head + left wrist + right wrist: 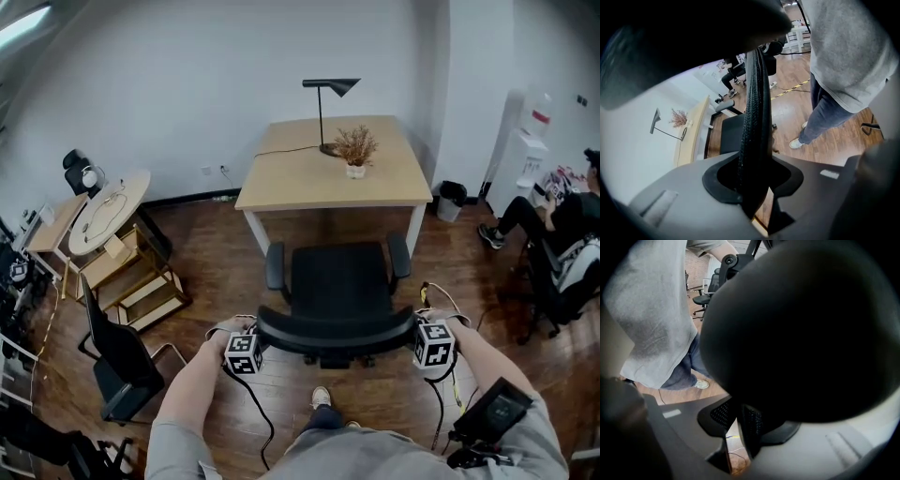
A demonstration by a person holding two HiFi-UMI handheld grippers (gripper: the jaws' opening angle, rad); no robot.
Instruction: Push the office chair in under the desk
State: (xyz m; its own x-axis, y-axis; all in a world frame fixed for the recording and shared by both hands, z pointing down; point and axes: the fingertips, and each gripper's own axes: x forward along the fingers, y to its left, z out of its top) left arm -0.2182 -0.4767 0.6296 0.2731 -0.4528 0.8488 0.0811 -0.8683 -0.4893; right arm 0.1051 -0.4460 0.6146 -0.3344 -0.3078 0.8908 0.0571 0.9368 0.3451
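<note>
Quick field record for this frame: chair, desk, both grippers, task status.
office chair: black, in front of the desk, facing it; seat looks to be outside the desktop's edge
desk: light wood top, white legs; lamp and potted dried plant on it
left gripper: shut on the left edge of the backrest, mesh between its jaws
right gripper: shut on the backrest's right edge
task status: chair gripped at both sides, not yet pushed in
</note>
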